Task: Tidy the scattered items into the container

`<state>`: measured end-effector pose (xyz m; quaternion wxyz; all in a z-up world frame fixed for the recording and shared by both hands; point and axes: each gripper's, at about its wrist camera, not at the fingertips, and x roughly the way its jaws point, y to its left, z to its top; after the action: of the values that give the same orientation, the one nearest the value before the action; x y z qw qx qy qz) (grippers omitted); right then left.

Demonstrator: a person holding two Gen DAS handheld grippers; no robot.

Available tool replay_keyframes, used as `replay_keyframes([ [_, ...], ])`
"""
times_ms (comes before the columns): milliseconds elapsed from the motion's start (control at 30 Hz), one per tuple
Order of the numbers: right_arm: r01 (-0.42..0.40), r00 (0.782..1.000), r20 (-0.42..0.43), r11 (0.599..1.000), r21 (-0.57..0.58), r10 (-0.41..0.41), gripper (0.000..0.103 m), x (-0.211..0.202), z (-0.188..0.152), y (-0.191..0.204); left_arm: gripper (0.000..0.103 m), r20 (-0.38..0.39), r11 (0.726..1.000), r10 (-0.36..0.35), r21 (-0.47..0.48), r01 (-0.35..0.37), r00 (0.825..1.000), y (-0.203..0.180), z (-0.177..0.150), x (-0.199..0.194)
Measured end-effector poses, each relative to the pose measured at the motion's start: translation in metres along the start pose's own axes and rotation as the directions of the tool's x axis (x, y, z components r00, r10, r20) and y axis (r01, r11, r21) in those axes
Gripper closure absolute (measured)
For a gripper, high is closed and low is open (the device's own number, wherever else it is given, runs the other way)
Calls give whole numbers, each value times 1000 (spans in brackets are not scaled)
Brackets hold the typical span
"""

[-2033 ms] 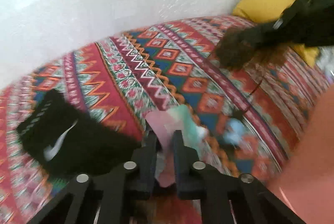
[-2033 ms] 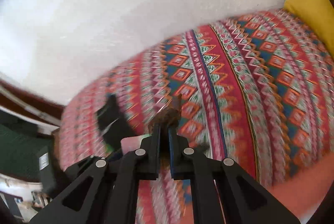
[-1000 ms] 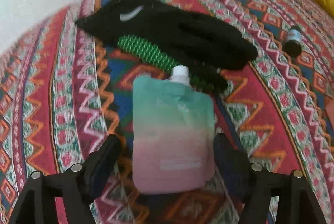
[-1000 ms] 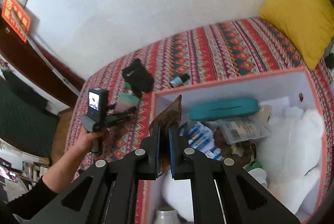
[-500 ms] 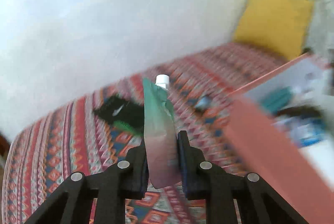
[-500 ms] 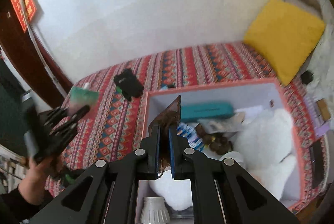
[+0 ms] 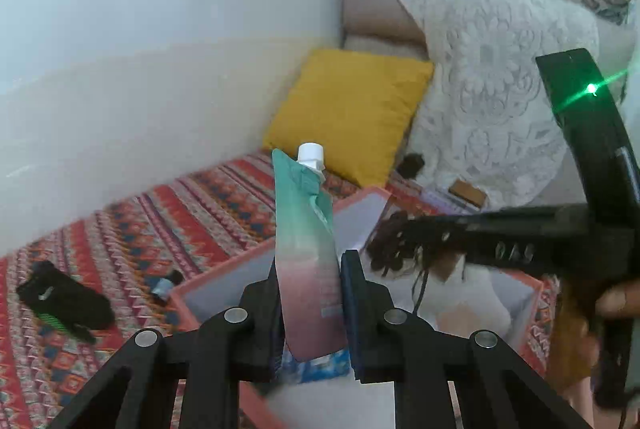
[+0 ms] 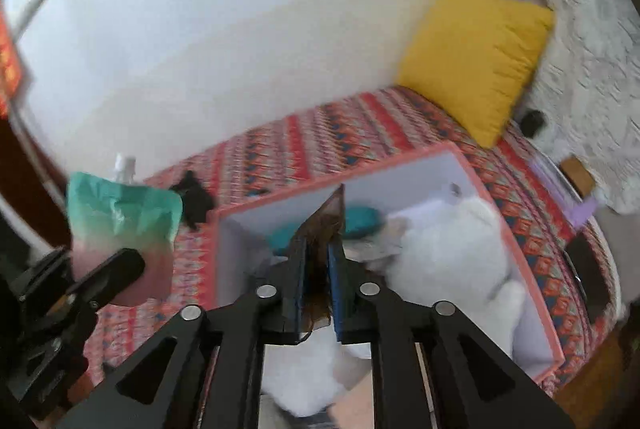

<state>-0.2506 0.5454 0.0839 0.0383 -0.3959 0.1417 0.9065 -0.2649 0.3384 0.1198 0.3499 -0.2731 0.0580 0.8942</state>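
Observation:
My left gripper (image 7: 310, 269) is shut on a green-to-pink spout pouch (image 7: 304, 221) with a white cap, held upright above the near wall of the pink box (image 7: 224, 269). In the right wrist view the same pouch (image 8: 120, 221) hangs left of the box (image 8: 280, 199). My right gripper (image 8: 318, 241) is shut on a brown fuzzy item (image 8: 326, 225) over the box's inside; from the left wrist view that item (image 7: 390, 241) trails dark cords. A black glove (image 7: 64, 299) and a small bottle (image 7: 164, 287) lie on the patterned bedspread.
The box holds a white plush (image 8: 448, 249) and a teal case (image 8: 360, 221), among other things. A yellow cushion (image 7: 352, 109) leans at the wall corner beside a lace-covered sofa (image 7: 500, 89). A hand (image 7: 616, 303) holds the right gripper's handle.
The left gripper closed on the pouch that lay on the bedspread, lifted it and carried it right to the box. The right gripper kept the brown item and stays over the box.

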Motion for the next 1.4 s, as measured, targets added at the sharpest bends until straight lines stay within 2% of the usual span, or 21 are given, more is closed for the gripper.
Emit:
replay_keyframes([
  [33,37,999,-4,999,5,-37,51,1,-3,-4,82,-12,1000,-1,2,1,1000,-5,1,9],
  [67,71,998,-3,997,11,-71,22,1,-7,-8,68,-24,1000,-4,2,4,1000,-8,1,15],
  [100,86,996,21,996,20,-86,19,-4,-12,-11,54,-36,1000,-7,3,7,999,-12,1,21],
  [133,98,994,43,995,27,-99,19,-8,-17,-13,25,-42,1000,-11,3,11,999,-15,1,23],
  [167,98,994,56,995,17,-98,19,-13,-22,-14,9,-28,1000,-18,2,18,999,-17,-1,18],
  [200,89,993,71,996,7,-90,19,-22,-27,-13,7,-6,1000,-22,6,22,1000,-21,-5,10],
  [267,77,991,106,997,9,-78,19,-37,-35,-11,4,39,1000,-11,21,10,999,-23,-8,-7],
  [367,72,982,176,997,-6,-69,18,-66,-49,0,3,28,1000,10,26,-10,1000,-26,-14,-29],
  [500,115,958,269,992,-50,-97,16,-104,-81,36,1,41,996,90,9,-91,995,-27,-36,-68],
  [600,125,947,302,991,-37,-108,11,-124,-114,64,1,32,987,161,-29,-161,986,-26,-63,-104],
  [767,157,956,247,987,32,-160,9,-135,-175,93,0,14,964,265,-37,-265,964,-38,-114,-156],
  [867,185,956,225,982,31,-187,9,-148,-213,114,0,-7,951,307,-26,-307,952,-43,-144,-183],
  [1067,192,951,246,981,13,-189,9,-178,-263,142,0,-22,920,393,8,-393,919,-55,-191,-226],
  [1133,193,950,250,981,7,-188,9,-186,-276,150,0,-17,916,401,7,-401,916,-57,-202,-236],
  [1267,200,949,252,980,-15,-190,9,-197,-297,163,0,-13,925,379,-19,-380,925,-62,-219,-256],
  [1400,200,948,258,979,-32,-186,9,-208,-310,168,0,13,922,388,-21,-388,922,-70,-228,-272],
])
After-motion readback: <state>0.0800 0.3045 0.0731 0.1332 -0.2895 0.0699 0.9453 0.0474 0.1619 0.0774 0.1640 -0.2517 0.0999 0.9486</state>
